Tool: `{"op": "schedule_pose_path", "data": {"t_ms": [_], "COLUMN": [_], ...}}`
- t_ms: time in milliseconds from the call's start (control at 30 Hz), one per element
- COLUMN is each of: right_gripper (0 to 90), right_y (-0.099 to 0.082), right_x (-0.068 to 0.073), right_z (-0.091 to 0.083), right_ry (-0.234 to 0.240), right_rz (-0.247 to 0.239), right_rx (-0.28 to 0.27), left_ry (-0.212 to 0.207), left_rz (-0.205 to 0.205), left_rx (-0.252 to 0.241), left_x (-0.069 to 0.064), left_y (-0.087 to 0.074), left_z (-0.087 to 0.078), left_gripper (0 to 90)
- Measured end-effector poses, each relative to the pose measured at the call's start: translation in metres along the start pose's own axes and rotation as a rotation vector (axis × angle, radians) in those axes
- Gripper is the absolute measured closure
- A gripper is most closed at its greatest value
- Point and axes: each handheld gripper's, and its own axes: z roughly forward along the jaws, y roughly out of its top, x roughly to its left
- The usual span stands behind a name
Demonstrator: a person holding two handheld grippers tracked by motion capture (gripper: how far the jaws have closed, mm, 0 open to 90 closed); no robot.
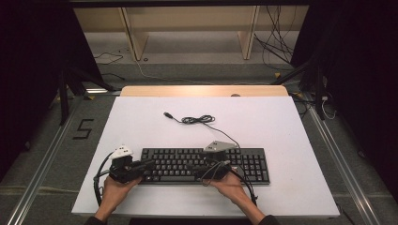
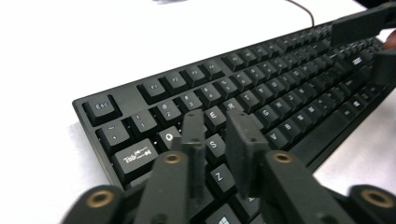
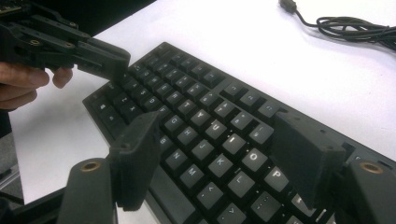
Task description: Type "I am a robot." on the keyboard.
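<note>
A black keyboard (image 1: 244,164) lies across the near middle of the white table (image 1: 291,126). My left gripper (image 1: 149,163) comes in from the keyboard's left end, and in the left gripper view its jaws (image 2: 219,135) stand a narrow gap apart above the W, A and S keys, with nothing between them. My right gripper (image 1: 206,166) hovers over the keyboard's middle. Its jaws (image 3: 219,158) are spread wide above the J, K, L and O keys and hold nothing. Each gripper also appears in the other's view: the right gripper (image 2: 373,44) and the left gripper (image 3: 109,63).
The keyboard's black cable (image 1: 197,120) lies coiled behind it, ending in a loose USB plug (image 1: 167,114). White table surface runs around the keyboard on all sides. A wooden strip (image 1: 202,90) borders the far edge, with wooden shelving (image 1: 187,28) beyond.
</note>
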Motion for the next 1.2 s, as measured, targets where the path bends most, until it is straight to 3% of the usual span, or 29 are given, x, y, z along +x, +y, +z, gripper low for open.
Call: {"op": "schedule_pose_path", "data": {"t_ms": [333,833,1200], "right_gripper": [34.1,35.4,36.0], "right_y": [-0.001,-0.003,-0.005], "right_x": [0.006,0.017,0.021], "right_z": [0.001,0.006,0.008], "right_ry": [0.024,0.060,0.075], "right_rz": [-0.012,-0.040,-0.050], "right_rx": [0.004,0.023,0.035], "left_ry": [-0.026,-0.037,-0.027], "left_rz": [-0.021,-0.016,-0.023], "left_rx": [-0.049,-0.085,-0.119], "left_x": [-0.002,-0.003,-0.004], "left_y": [0.001,0.001,0.001], "left_z": [-0.008,-0.012,-0.015], "left_gripper": [49.9,37.4,34.1]}}
